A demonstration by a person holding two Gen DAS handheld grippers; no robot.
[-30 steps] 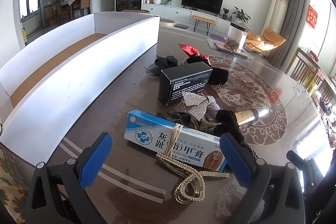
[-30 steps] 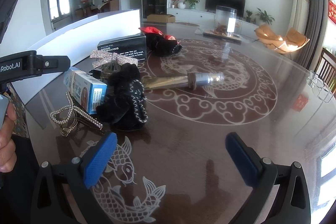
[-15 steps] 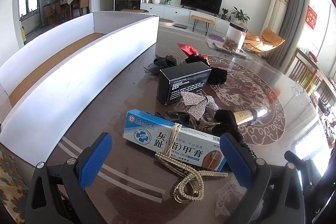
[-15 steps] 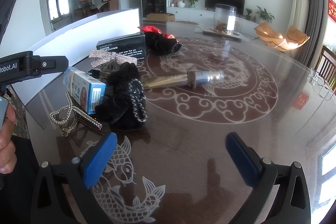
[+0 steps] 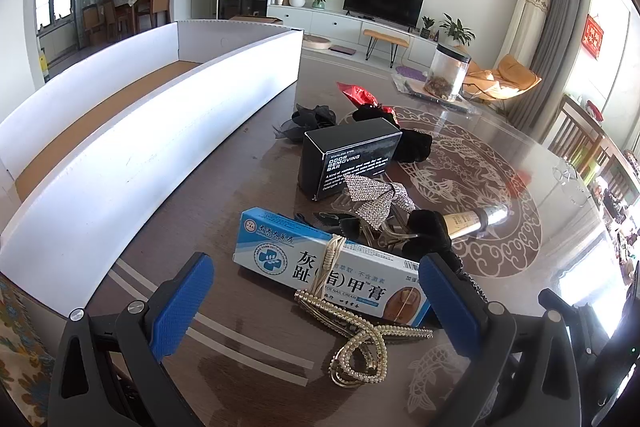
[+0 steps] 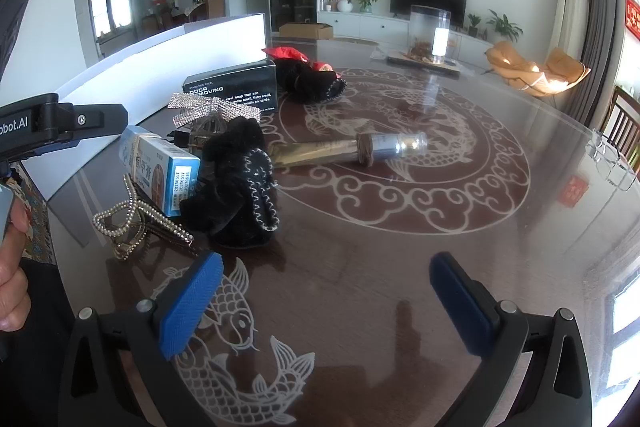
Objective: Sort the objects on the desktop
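Blue-and-white cardboard nail-cream box (image 5: pixel 320 263) lies on the glass-topped brown table (image 6: pixel 400 267), a pearl-beaded hair clip (image 5: pixel 352 339) draped across it, the long white cardboard tray (image 5: pixel 120 147) well apart to its left. The left gripper (image 5: pixel 316 307) straddles it, jaws wide, holding nothing. The right gripper (image 6: pixel 324 303) hovers spread and empty. Sorting looks barely begun; next calls for closing on the box without snagging the clip.

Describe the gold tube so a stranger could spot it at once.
Start at the long white box along the table's left side, then move right past the black carton to the round dragon pattern. The gold tube lies flat there. Unlike the boxes and black fabric beside it, it is slim and has a shiny silver cap.
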